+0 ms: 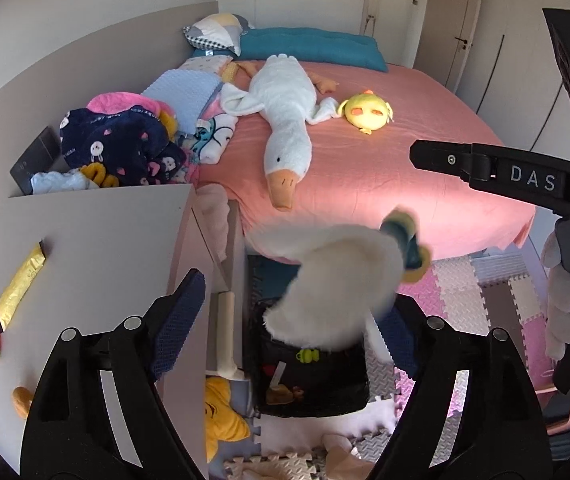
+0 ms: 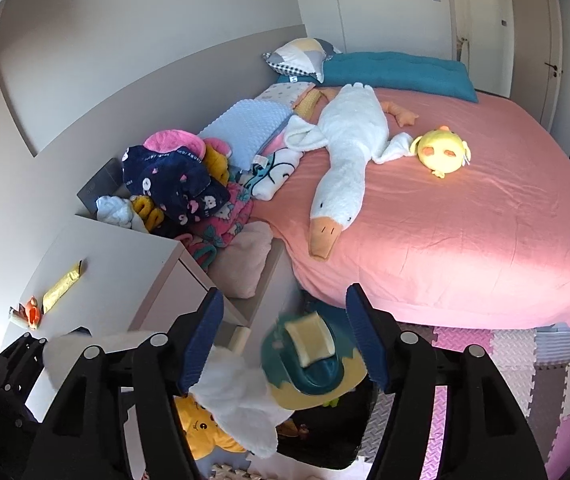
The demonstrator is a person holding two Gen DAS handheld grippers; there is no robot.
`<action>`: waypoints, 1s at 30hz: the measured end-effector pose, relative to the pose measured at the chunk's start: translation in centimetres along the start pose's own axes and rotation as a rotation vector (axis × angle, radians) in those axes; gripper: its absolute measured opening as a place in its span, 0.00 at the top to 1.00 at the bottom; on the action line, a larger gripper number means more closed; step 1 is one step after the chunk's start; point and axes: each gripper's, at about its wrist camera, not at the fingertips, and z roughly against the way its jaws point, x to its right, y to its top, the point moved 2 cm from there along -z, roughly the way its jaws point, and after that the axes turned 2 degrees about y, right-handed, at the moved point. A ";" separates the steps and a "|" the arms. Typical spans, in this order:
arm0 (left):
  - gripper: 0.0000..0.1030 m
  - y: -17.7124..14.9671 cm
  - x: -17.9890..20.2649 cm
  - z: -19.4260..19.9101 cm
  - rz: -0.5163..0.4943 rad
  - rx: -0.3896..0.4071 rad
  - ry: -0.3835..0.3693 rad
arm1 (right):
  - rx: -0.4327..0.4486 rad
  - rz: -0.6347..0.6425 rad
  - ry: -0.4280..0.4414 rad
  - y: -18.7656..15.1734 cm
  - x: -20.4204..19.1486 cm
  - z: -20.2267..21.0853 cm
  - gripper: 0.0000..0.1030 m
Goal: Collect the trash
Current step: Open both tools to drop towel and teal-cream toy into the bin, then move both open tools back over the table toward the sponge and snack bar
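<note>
Both the left gripper [image 1: 285, 316] and right gripper [image 2: 281, 340] have jaws released as a white plush [image 1: 337, 292] falls blurred over the black bin [image 1: 313, 384] on the near floor, so aim drops squarely above its mouth.
</note>
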 end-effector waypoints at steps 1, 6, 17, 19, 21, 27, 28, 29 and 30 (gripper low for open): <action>0.23 0.1 0.0 -0.1 -0.002 0.001 0.001 | 0.006 0.009 -0.004 0.2 -0.2 0.0 0.36; 0.23 0.3 -0.8 -0.4 0.014 -0.003 0.009 | 0.007 0.014 -0.003 0.6 -0.3 -0.2 0.36; 0.23 -1.0 -3.0 0.3 0.054 -0.007 0.040 | -0.009 0.018 0.014 0.0 -2.0 -0.6 0.36; 0.23 -1.3 -3.6 0.6 0.063 -0.008 0.048 | -0.012 0.027 0.020 -0.2 -2.5 -0.7 0.36; 0.23 -1.6 -4.1 0.9 0.072 -0.007 0.059 | -0.016 0.035 0.028 -0.4 -3.2 -0.8 0.36; 0.23 -3.1 -6.3 2.0 0.106 -0.012 0.098 | -0.022 0.056 0.063 -0.8 -5.5 -1.3 0.36; 0.23 -3.3 -6.8 2.2 0.114 -0.012 0.105 | -0.024 0.060 0.070 -0.9 -6.0 -1.5 0.36; 0.23 -3.6 -7.4 2.4 0.123 -0.013 0.114 | -0.027 0.066 0.077 -0.9 -6.6 -1.6 0.36; 0.23 -3.9 -7.8 2.6 0.132 -0.014 0.123 | -0.030 0.071 0.082 -1.0 -7.1 -1.8 0.36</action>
